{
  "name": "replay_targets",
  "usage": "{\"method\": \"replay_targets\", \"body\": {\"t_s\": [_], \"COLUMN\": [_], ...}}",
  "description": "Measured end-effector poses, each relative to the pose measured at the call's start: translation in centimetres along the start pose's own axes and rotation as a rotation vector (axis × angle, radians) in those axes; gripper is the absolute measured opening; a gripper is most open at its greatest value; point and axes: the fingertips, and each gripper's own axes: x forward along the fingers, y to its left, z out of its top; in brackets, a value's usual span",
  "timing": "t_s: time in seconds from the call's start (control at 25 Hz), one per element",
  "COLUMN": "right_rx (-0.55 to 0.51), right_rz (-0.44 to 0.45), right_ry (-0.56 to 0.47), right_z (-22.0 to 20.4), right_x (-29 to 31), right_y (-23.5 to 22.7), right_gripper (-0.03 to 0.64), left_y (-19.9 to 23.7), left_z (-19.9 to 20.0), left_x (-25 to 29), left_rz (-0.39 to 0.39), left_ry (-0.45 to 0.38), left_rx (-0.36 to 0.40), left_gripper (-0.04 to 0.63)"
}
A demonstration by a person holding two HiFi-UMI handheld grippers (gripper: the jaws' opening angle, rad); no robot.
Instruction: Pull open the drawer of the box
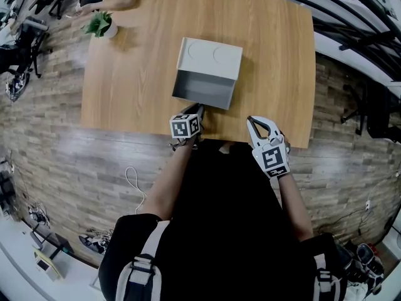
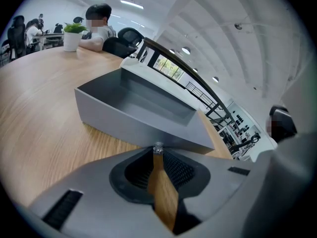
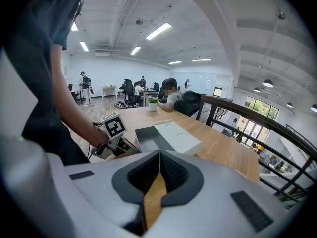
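A white box [image 1: 212,56] sits mid-table, and its grey drawer [image 1: 203,89] stands pulled out toward me, its inside bare. My left gripper [image 1: 198,110] is at the drawer's front wall [image 2: 133,120], shut on the small metal knob [image 2: 158,147] between its fingertips. My right gripper [image 1: 257,123] hangs over the table's near edge, to the right of the drawer and apart from it, jaws shut on nothing [image 3: 159,153]. In the right gripper view the box [image 3: 177,135] and the left gripper's marker cube [image 3: 115,125] lie ahead.
The wooden table [image 1: 125,86] ends just under my grippers. A small potted plant [image 1: 100,24] stands at its far left corner, next to a seated person's arm [image 1: 113,2]. A white cable [image 1: 135,184] lies on the floor. A dark railing [image 3: 257,118] runs along the right.
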Motion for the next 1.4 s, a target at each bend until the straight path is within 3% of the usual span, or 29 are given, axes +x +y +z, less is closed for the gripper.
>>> {"method": "replay_targets", "body": {"t_s": [0.88,1.16,1.4], "right_rx": [0.009,-0.004,-0.028], "right_rz": [0.008,0.021,0.045], "right_ry": [0.0,-0.005,-0.008], "right_z": [-0.4,-0.2,-0.2], "right_x": [0.2,-0.2,-0.1], "right_y": [0.4,0.2,-0.5], "right_gripper": [0.025,0.025,0.025], "left_y": [-0.7,-0.6,-0.5], "left_z": [-0.4,-0.6,-1.9], "left_x": [0.6,0.1,-0.5], "left_rz": [-0.016,-0.031,-0.008], "left_ry": [0.02,-0.01,0.01], "left_rx": [0.024,-0.085,-0.107], "left_gripper": [0.078,0.08,0.087]}}
